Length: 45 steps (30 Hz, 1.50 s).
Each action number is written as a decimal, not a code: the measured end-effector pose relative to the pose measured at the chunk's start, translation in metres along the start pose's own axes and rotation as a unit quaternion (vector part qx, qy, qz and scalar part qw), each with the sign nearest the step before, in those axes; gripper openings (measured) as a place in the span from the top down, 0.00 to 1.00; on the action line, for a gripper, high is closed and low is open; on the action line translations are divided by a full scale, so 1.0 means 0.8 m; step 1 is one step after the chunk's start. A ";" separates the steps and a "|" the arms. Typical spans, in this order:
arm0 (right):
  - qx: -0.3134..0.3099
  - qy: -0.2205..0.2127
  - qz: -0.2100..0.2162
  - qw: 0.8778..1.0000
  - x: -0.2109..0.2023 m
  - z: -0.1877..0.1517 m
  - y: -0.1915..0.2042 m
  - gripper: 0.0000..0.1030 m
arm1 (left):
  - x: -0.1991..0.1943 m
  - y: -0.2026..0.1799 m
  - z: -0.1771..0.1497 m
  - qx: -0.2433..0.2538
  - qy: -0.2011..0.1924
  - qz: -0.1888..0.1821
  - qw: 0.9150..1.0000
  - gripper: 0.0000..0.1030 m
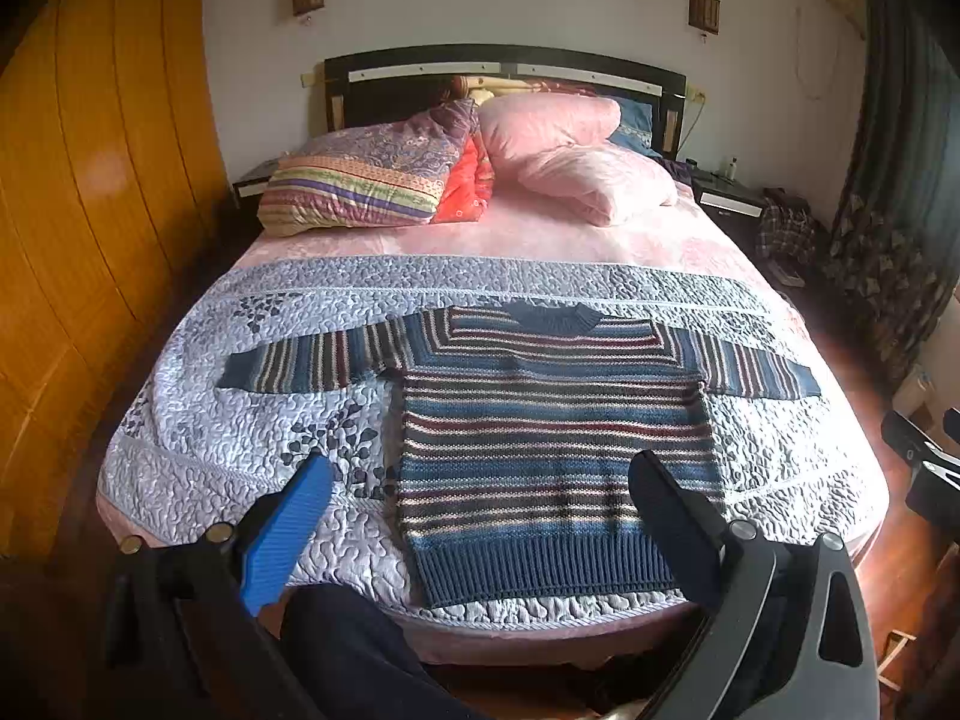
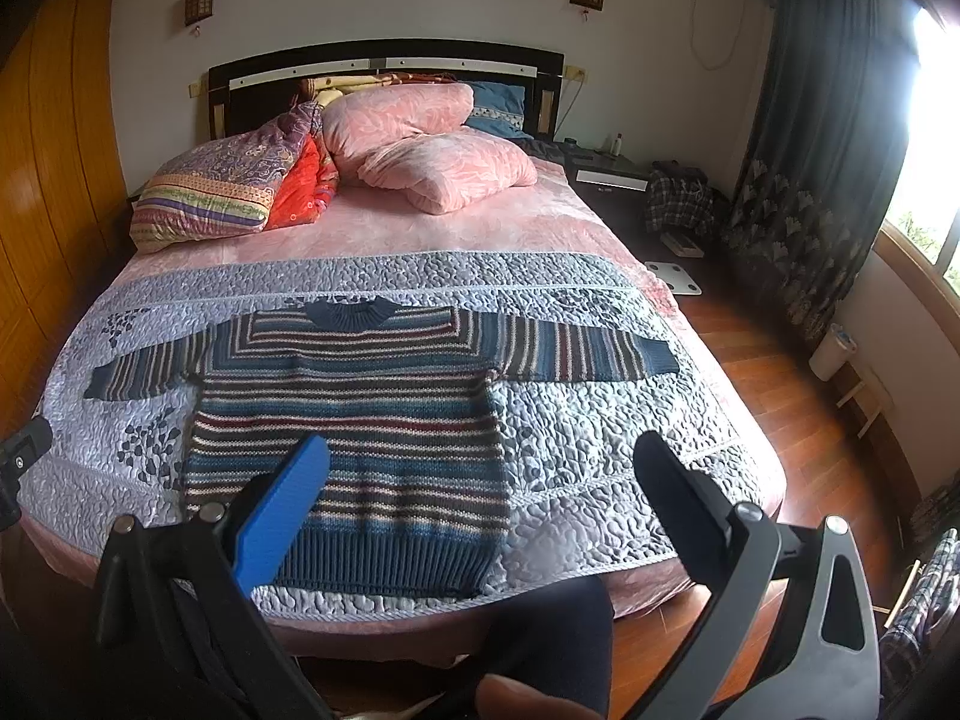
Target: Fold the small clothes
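A small striped knit sweater in blue, maroon and white lies flat, front up, on the quilted grey-blue bedspread, both sleeves spread sideways and the hem toward me. My left gripper hovers open above the hem end, its blue pad left of the sweater and its dark finger over the lower right part. My right gripper is also open, its blue pad over the lower body and its dark finger past the right edge. Neither holds anything.
Pink and patterned pillows are piled at the dark headboard. A wooden wardrobe stands left. Nightstands, a dark curtain, a white bin and wood floor lie right. A person's dark-clothed leg is at the bed's foot.
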State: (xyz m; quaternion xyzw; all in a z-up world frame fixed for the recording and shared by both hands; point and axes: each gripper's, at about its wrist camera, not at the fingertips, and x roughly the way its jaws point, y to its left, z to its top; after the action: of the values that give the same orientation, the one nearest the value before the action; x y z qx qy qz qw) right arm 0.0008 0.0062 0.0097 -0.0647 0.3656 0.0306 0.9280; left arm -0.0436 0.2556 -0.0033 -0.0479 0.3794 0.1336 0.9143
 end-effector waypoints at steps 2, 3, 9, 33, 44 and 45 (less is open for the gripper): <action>0.000 0.000 0.001 1.000 0.000 -0.004 0.001 0.02 | -0.001 0.000 0.000 -0.001 0.000 0.000 1.000 0.04; 0.000 0.000 0.001 1.000 -0.001 -0.003 0.001 0.02 | 0.000 -0.001 0.000 0.000 0.000 0.000 1.000 0.04; 0.000 -0.001 0.001 1.000 0.000 -0.004 0.001 0.02 | -0.001 0.000 0.000 0.000 -0.001 0.001 1.000 0.04; 0.006 0.014 -0.004 1.000 0.031 -0.013 -0.020 0.02 | 0.020 -0.010 0.001 -0.004 0.013 -0.006 1.000 0.04; 0.028 0.014 0.071 0.997 0.137 0.007 -0.075 0.03 | 0.084 -0.012 0.004 0.009 -0.001 -0.034 0.999 0.04; 0.042 0.018 0.077 0.996 0.153 0.010 -0.087 0.03 | 0.100 -0.015 0.006 0.021 0.006 -0.027 0.999 0.04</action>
State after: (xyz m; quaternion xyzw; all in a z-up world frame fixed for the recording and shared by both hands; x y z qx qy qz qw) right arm 0.1028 -0.0606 -0.0616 0.0022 0.3868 0.0850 0.9182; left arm 0.0170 0.2615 -0.0568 -0.0399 0.3857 0.1006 0.9163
